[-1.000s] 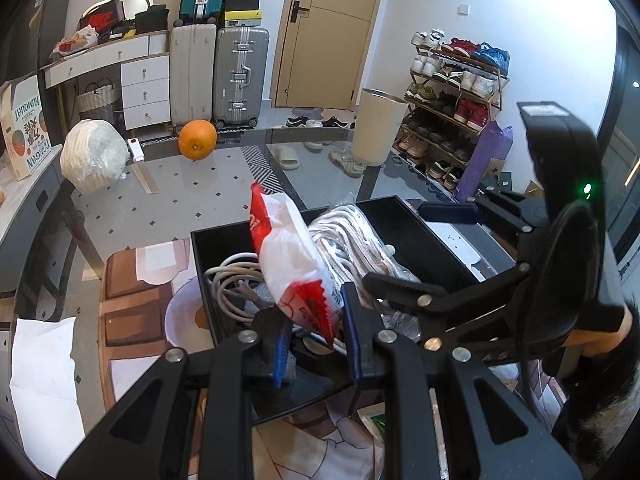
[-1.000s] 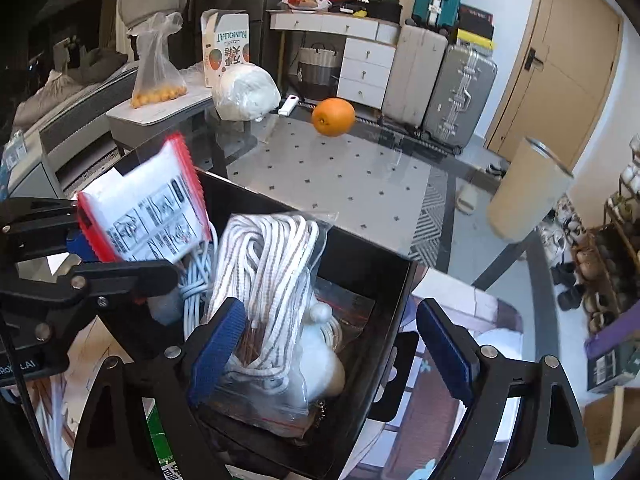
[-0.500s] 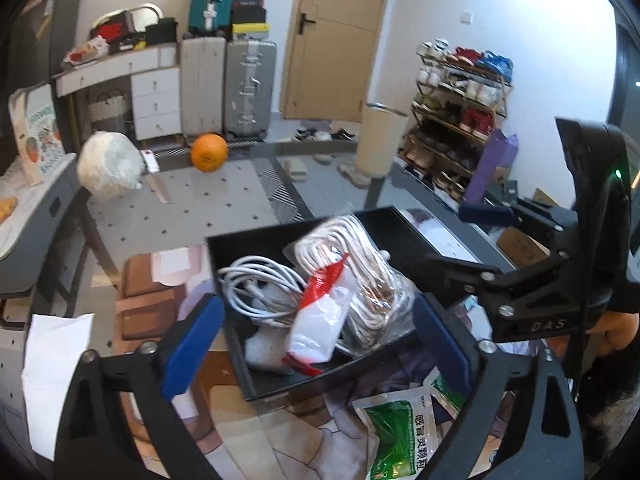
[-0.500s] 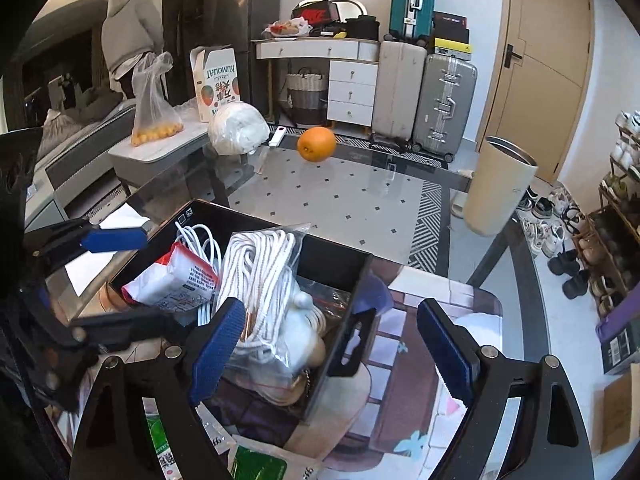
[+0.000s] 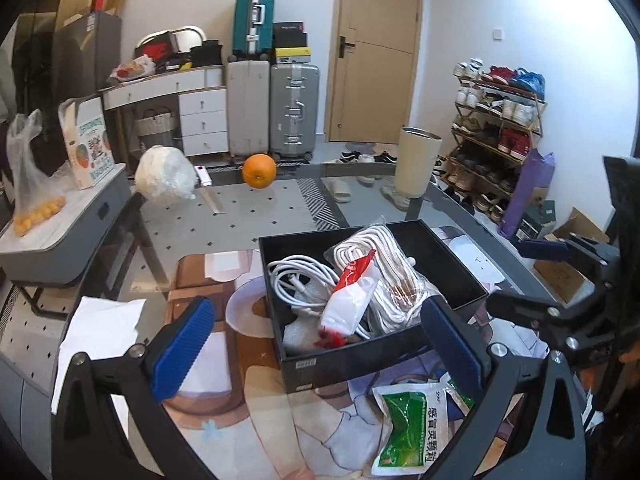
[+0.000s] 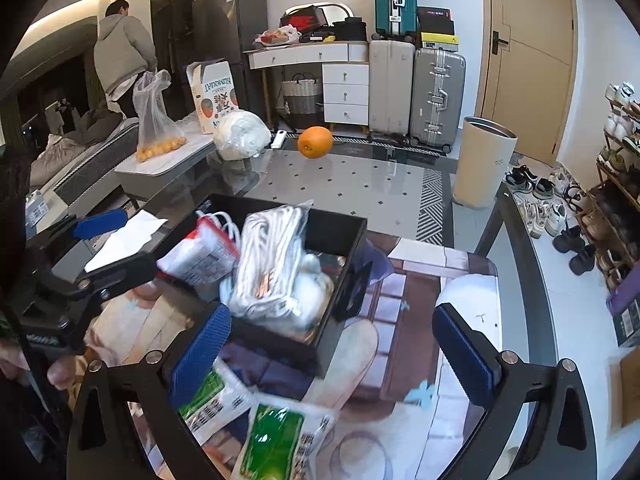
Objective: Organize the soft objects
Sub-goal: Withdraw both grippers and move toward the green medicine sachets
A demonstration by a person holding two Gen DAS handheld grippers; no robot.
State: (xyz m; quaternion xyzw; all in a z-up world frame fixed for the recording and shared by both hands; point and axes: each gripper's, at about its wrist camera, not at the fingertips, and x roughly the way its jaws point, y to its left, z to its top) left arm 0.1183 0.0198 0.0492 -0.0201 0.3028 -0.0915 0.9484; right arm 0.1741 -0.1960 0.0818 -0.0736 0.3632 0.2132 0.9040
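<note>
Left wrist view: your left tongs (image 5: pixel 316 344) stand wide and empty below the black box (image 5: pixel 460 264), which sits at centre frame on the table (image 5: pixel 280 216). The box holds the red-and-white packet (image 5: pixel 352 300), a bagged white rope (image 5: pixel 384 268) and a white cable (image 5: pixel 296 276). A green sachet (image 5: pixel 408 424) lies on the table at lower right, just in front of the box. Right wrist view: your right tongs (image 6: pixel 332 352) are opening, nothing between the jaws, and two green sachets (image 6: pixel 276 440) lie at the lower centre of the frame. For the next pick, lower one pair over a single sachet, straddle its short width, and close on the flat body rather than a corner, so it does not fold or slip.
</note>
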